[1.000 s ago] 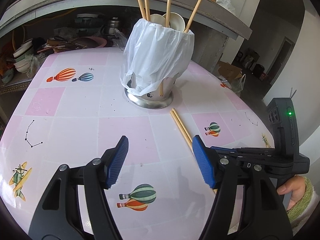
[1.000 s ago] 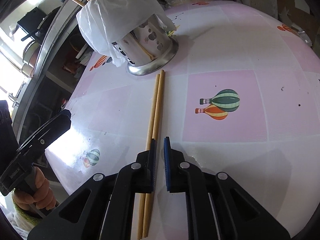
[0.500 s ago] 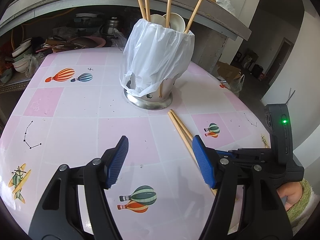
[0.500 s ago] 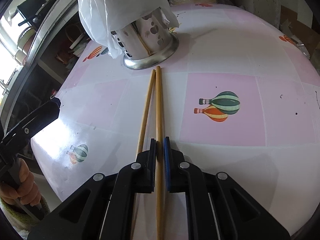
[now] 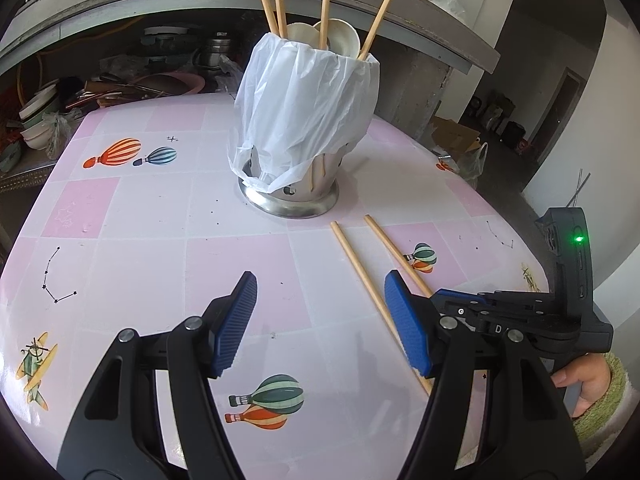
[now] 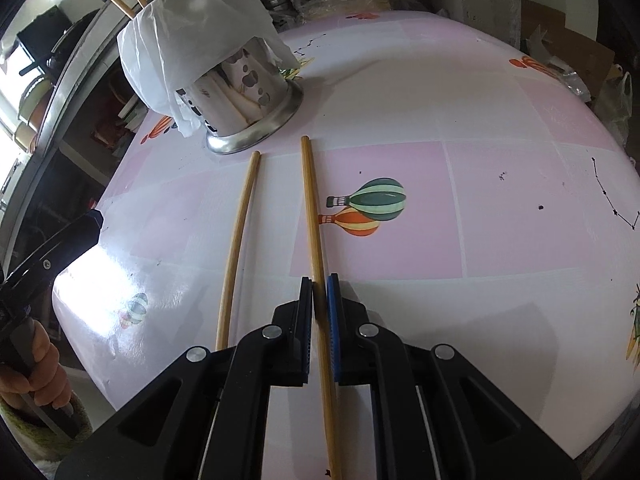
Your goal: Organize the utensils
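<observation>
One chopstick (image 6: 316,240) lies on the pink table (image 6: 500,220), clamped between the pads of your right gripper (image 6: 320,296). A second chopstick (image 6: 236,248) lies apart to its left. Both point toward the bag-covered metal holder (image 6: 240,92). Your left gripper (image 5: 320,320) stands open, holding nothing.

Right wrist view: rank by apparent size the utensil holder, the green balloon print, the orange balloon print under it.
1. utensil holder, bag included, clearly largest despite being farthest.
2. green balloon print.
3. orange balloon print, partly overlapped by the green one, so its full size is unsure.
</observation>
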Tool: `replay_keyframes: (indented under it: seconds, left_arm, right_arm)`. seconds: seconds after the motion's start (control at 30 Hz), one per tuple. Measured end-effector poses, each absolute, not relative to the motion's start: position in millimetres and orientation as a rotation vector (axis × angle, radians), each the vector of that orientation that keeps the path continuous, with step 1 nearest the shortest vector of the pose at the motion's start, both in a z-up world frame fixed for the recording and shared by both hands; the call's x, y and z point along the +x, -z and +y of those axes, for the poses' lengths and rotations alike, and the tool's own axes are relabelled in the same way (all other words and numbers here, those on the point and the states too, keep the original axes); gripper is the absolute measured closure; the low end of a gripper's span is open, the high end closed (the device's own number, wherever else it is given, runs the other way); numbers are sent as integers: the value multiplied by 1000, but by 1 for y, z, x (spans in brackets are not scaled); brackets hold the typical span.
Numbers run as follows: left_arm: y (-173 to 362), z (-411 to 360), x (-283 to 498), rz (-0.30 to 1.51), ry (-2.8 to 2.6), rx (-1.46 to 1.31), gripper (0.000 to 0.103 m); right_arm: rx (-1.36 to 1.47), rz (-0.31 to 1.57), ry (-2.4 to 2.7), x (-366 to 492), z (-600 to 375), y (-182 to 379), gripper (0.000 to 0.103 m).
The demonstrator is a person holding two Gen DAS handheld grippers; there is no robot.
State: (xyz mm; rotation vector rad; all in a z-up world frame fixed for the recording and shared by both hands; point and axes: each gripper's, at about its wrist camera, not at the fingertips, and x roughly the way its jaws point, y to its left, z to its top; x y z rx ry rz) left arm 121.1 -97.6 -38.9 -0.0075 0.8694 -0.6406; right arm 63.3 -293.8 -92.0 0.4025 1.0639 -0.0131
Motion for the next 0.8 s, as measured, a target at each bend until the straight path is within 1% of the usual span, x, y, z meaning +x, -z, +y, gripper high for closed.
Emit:
replay_keyframes:
  seconds: [0.8]
  left_arm:
    - [45,-115,124,894,646,21,40]
  right_arm:
    - [491,1069,-2,54,-308,94,95]
